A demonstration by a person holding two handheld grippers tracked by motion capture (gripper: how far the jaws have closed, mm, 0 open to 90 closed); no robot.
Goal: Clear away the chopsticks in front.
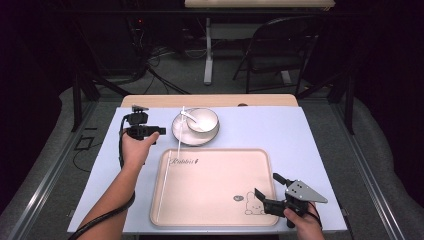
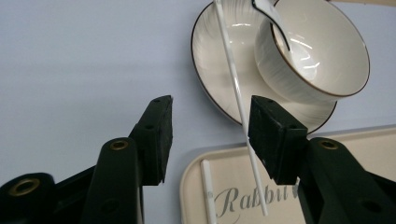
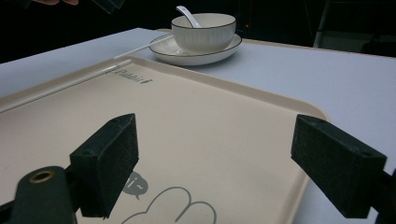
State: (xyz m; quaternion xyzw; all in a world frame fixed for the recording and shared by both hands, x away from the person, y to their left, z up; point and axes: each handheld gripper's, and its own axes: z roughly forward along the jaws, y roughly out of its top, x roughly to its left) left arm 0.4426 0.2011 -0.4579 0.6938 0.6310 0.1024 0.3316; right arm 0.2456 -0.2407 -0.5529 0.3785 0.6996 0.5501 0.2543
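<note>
A white bowl (image 1: 202, 120) with a white spoon (image 1: 190, 116) in it stands on a white plate (image 1: 181, 131) at the back of the table. One white chopstick (image 2: 236, 93) leans from the plate onto the cream tray (image 1: 215, 170). A second chopstick (image 1: 161, 200) lies along the tray's left edge. My left gripper (image 1: 156, 132) hovers left of the plate, jaws open and nothing between them; in the left gripper view (image 2: 210, 107) the leaning chopstick runs below its right-hand pad (image 2: 273, 135). My right gripper (image 1: 268, 185) is open over the tray's near right corner, with nothing in it (image 3: 215, 135).
A pale blue mat (image 1: 300, 135) covers the table. The tray carries the word "Rabbit" (image 1: 184, 161) and a rabbit drawing (image 1: 252, 204). Beyond the table stand a folding chair (image 1: 280, 45) and a desk leg (image 1: 208, 50), with cables on the floor.
</note>
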